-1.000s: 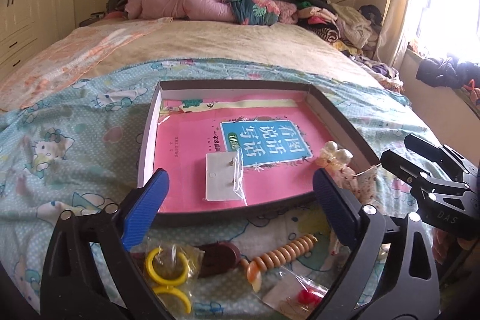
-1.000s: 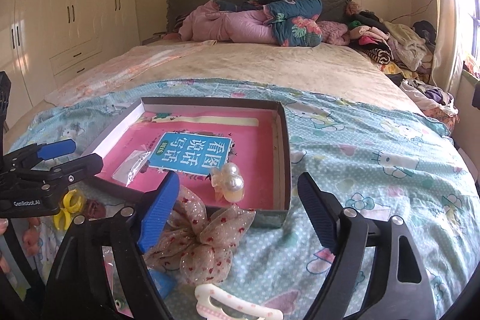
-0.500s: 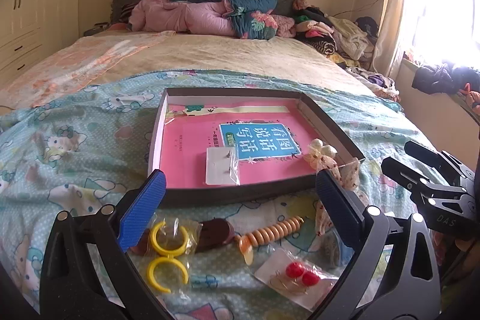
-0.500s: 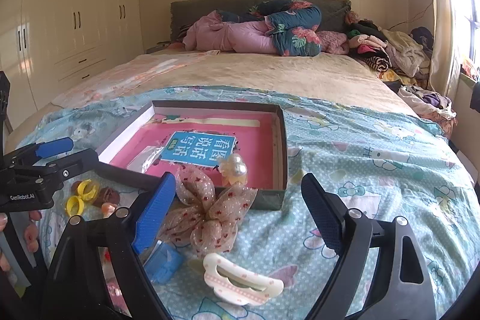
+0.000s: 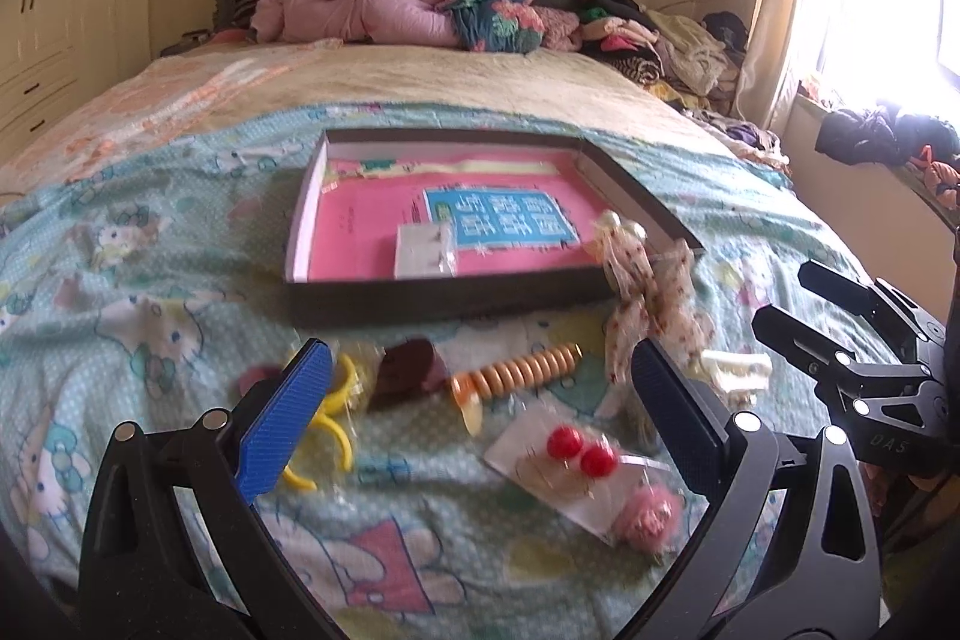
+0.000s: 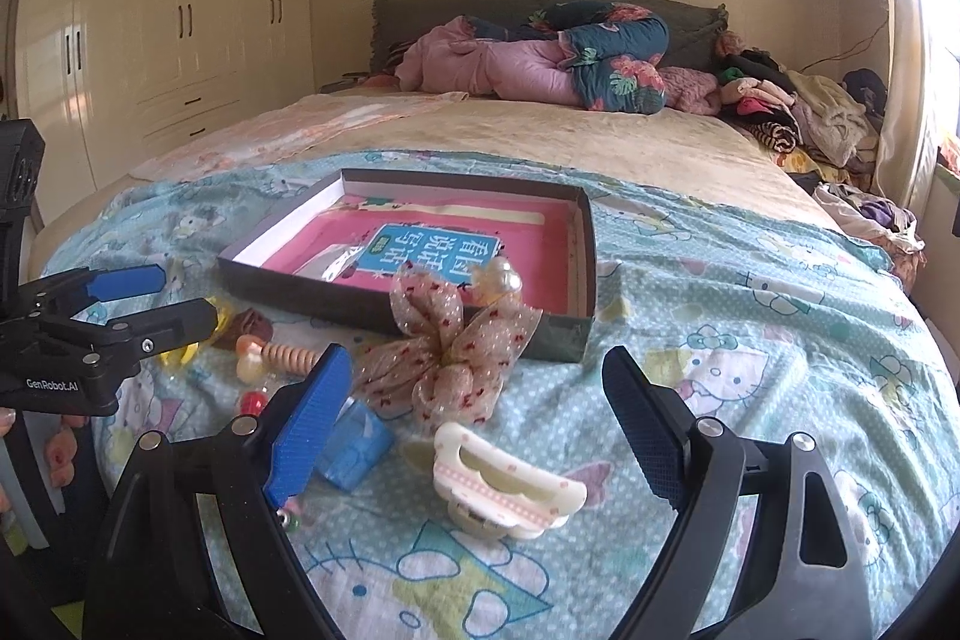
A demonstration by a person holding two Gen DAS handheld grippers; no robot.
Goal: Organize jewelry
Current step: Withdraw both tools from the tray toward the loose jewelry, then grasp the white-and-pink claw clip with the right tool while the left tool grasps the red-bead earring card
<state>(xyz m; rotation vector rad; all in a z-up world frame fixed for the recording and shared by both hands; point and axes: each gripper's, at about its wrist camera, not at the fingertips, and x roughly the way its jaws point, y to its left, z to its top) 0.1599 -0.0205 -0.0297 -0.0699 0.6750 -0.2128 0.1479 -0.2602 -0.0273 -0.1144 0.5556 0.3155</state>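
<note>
A shallow dark box (image 5: 444, 301) with a pink book inside lies on the bed; it also shows in the right wrist view (image 6: 558, 334). A bagged earring card (image 5: 425, 250) lies in it. A sheer dotted bow with pearls (image 6: 447, 340) drapes over its front right corner. In front lie yellow rings (image 5: 333, 415), a brown piece (image 5: 408, 373), an orange beaded clip (image 5: 516, 370), bagged red earrings (image 5: 579, 451) and a white hair claw (image 6: 507, 484). My left gripper (image 5: 474, 418) is open above these. My right gripper (image 6: 480, 430) is open above the claw.
The Hello Kitty blanket (image 6: 750, 328) covers the near bed. A blue packet (image 6: 354, 451) lies by the right gripper's left finger. Quilts (image 6: 540, 58) and clothes (image 6: 798, 112) pile at the bed's head. Wardrobes (image 6: 150, 28) stand left.
Both grippers have pulled back and up from the box, so more of the loose items in front of it show. Both stay open and empty.
</note>
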